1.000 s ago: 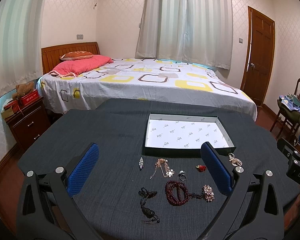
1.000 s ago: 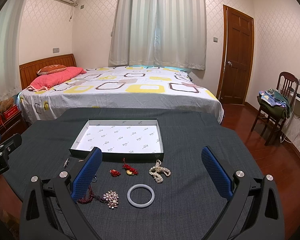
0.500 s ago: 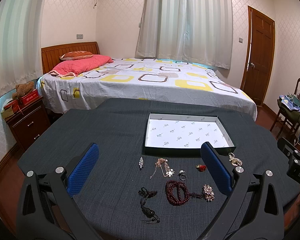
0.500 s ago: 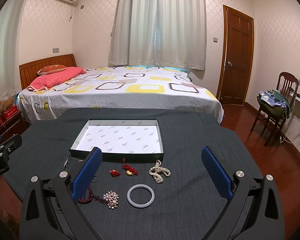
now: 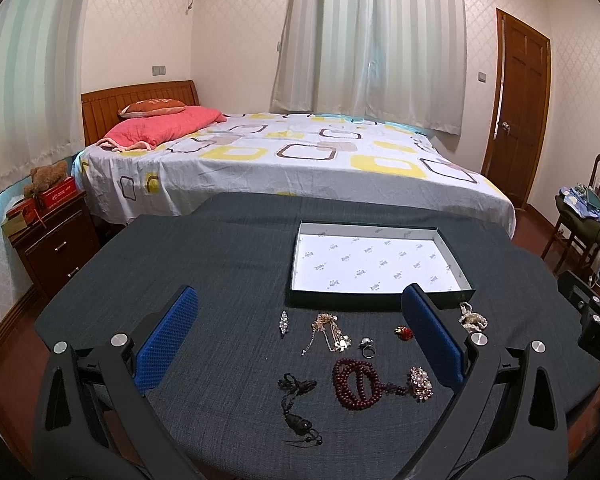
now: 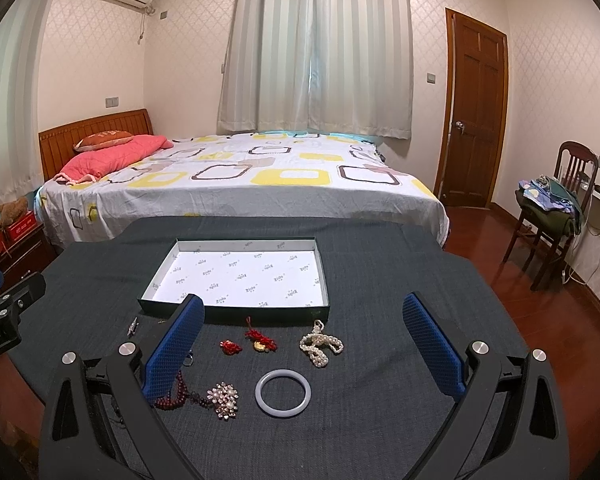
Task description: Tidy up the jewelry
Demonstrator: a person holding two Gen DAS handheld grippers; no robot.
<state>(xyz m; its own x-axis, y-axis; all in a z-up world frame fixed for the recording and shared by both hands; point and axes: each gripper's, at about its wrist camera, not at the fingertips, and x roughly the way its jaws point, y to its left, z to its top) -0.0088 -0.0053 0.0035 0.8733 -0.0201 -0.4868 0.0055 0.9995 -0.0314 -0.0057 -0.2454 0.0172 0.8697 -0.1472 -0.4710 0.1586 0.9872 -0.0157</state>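
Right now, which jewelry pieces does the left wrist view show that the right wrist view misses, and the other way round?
Only the left wrist view shows the gold chain necklace, the black cord pendant and the whole ring. Only the right wrist view shows the pale bangle and the red knot charm with a gold piece. Both show the empty tray, the pearl strand, the rhinestone brooch, the dark red bead bracelet and the small red charm. The left gripper and right gripper are both open.
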